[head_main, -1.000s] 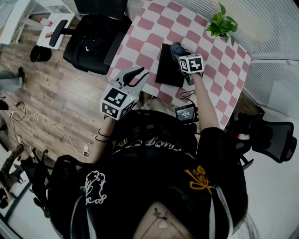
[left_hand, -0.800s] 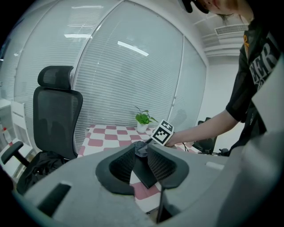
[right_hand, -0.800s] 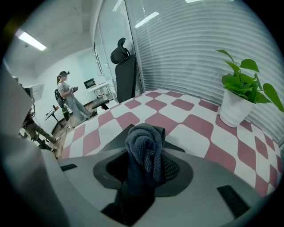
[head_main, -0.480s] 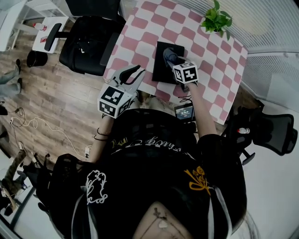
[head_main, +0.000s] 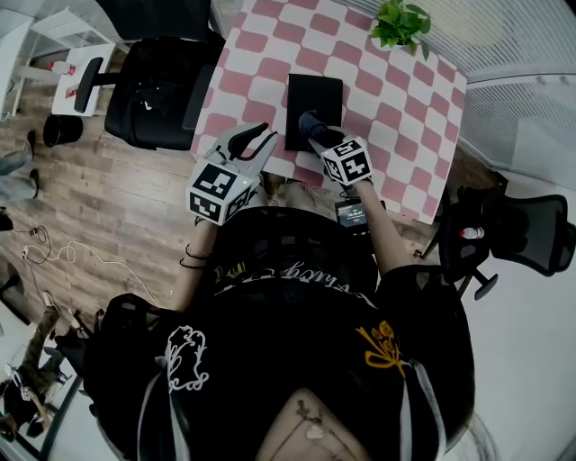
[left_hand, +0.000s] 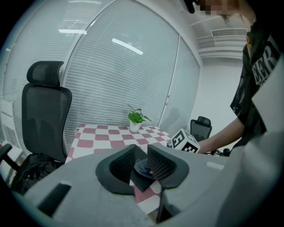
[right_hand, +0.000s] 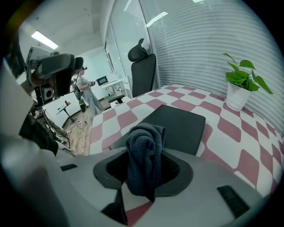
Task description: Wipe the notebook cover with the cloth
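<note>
- Office chair (head_main: 153,90): black, on the wood floor at 9 o'clock of the surface (head_main: 378,99).
- Left claw (head_main: 270,140): jaws partly apart, nothing gripped. It sits at the near edge of the surface, at 8 o'clock of the notebook (head_main: 315,94) and clear of it.
- Notebook: black, closed, flat on the pink-and-white checked surface.
- Right claw (right_hand: 144,170): jaws closed on a bunched dark cloth (head_main: 309,121), at 6 o'clock of the notebook.
- Cloth: positioned over the notebook's near edge. Contact with the cover cannot be confirmed.
- Potted plant (head_main: 400,22): on the surface at 1 o'clock of the notebook, well apart from it.
</note>
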`<state>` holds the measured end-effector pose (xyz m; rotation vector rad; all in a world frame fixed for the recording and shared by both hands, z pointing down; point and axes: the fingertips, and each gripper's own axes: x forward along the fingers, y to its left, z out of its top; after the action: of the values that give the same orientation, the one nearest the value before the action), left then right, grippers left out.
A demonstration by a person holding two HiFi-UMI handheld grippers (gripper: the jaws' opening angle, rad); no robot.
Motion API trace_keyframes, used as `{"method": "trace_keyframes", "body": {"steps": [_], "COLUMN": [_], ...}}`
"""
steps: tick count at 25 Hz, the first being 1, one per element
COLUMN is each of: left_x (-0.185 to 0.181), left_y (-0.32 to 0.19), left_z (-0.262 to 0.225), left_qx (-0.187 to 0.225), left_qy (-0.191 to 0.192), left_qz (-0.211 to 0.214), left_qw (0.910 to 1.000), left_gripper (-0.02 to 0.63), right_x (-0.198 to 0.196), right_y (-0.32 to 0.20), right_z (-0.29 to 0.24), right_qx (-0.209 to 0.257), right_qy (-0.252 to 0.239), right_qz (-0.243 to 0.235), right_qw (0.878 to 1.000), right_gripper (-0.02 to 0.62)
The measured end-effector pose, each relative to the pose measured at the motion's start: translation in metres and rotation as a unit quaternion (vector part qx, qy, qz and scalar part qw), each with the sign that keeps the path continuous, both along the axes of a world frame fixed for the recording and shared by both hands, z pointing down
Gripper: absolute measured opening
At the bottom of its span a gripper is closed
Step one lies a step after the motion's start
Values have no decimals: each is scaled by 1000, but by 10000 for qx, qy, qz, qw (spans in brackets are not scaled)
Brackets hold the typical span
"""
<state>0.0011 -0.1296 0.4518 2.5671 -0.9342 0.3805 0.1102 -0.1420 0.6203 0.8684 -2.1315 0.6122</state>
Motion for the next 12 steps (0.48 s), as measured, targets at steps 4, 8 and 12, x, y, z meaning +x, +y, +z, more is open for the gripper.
{"method": "trace_keyframes", "body": {"steps": [4, 8, 12], "left_x": [6, 14, 17], "left_y": [0, 1, 0], "left_z": [2, 2, 2], "left_qx": [-19, -20, -12], "left_qy": [5, 31, 27], "left_qz": [136, 262, 329], "left_qw": [9999, 9996, 9995], "left_gripper": [83, 83, 83], "right_x": [-2, -1, -1], "right_y": [16, 28, 28], "right_z": [1, 1, 2], "right_qx": [-35, -33, -115], "right_qy": [-66, -101, -120], "right_qz": [-5, -70, -148], "right_qw": [10000, 9999, 9998], "right_gripper": [133, 133, 133]}}
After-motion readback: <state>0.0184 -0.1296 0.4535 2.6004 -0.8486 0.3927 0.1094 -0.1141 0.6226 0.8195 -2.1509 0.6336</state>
